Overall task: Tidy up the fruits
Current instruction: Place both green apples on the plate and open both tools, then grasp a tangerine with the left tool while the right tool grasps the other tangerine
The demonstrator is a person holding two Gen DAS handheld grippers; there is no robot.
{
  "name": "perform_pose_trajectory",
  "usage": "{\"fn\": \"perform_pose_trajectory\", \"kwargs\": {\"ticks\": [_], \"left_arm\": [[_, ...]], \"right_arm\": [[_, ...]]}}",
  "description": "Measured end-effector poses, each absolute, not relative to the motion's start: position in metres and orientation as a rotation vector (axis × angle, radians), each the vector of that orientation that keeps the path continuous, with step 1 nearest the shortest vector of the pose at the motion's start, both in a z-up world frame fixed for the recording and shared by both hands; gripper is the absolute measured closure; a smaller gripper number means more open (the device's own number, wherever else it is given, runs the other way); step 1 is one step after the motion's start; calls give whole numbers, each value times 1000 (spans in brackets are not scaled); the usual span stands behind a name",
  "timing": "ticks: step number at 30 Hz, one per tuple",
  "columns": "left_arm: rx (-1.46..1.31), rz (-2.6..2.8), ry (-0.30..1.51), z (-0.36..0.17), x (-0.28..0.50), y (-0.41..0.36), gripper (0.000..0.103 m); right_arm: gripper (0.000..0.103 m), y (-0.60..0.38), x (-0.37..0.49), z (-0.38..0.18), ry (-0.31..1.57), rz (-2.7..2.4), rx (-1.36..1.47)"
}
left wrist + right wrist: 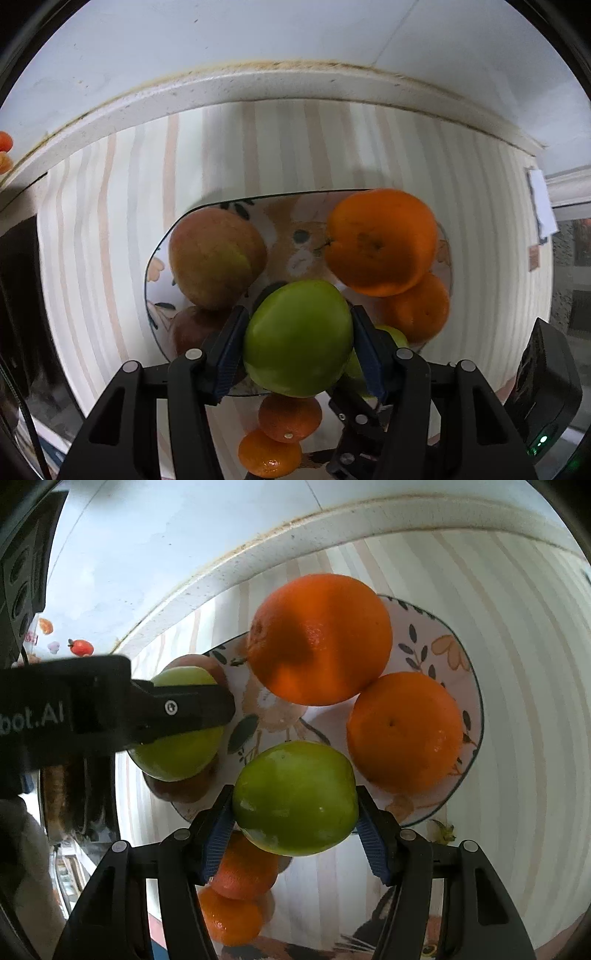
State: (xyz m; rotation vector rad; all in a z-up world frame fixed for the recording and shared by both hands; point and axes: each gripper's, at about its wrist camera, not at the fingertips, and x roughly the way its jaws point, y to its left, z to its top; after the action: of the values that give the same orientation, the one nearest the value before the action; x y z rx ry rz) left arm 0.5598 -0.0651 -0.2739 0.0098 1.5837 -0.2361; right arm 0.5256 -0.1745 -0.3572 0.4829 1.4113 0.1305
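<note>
Already the plate [458, 653] held two oranges [321, 638] and reddish apples [216, 256]. Each gripper, left [299, 339] and right [295, 799], clamped a green apple above it; small oranges [243, 871] waited on the desk at lower frame.

A red apple [192, 328] sits half hidden behind the left gripper [297, 338]; two small oranges [290, 417] lie partly covered below the plate [155, 254]
</note>
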Motion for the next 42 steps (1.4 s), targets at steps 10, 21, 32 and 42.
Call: {"fn": "perform_pose_trajectory", "kwargs": {"ticks": [10,21,32,42], "left_arm": [[-63,-221,1490,-249,550,-47,18],[-84,-76,1399,-227,510,-13,18],[-35,-42,1290,-194,457,-7,18],[-22,-74,1189,-148,417,-4,18]], "right_arm": [[8,-195,523,-341,1435,115,491],[8,-217,520,-303,1418,-37,288],[8,-209,496,-259,1346,-71,195],[8,-202,463,-202,1243,-63,154]]}}
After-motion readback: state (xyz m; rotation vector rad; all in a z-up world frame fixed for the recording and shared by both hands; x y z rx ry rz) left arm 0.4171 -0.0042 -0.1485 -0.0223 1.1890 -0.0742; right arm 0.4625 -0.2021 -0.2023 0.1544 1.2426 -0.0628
